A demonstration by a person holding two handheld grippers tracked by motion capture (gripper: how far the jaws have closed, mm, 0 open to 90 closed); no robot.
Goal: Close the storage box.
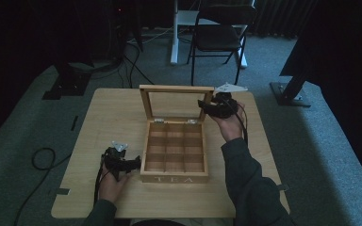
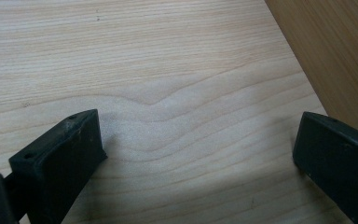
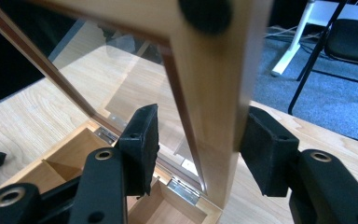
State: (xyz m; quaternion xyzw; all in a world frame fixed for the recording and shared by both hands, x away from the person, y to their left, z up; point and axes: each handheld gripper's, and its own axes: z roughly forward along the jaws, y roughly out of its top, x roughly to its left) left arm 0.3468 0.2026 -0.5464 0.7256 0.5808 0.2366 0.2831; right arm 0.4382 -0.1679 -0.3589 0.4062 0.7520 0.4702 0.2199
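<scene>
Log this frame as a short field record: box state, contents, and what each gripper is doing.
box: wooden tea box on the table
lid: lid open, upright
compartments: look empty
left gripper: left gripper open, at the box's left front corner, jaws over bare table
right gripper: right gripper open, jaws either side of the lid's side frame, gap visible

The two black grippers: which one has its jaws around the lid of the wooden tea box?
The right gripper: its jaws straddle the upright glass-paned lid; the left gripper is over bare table.
</scene>
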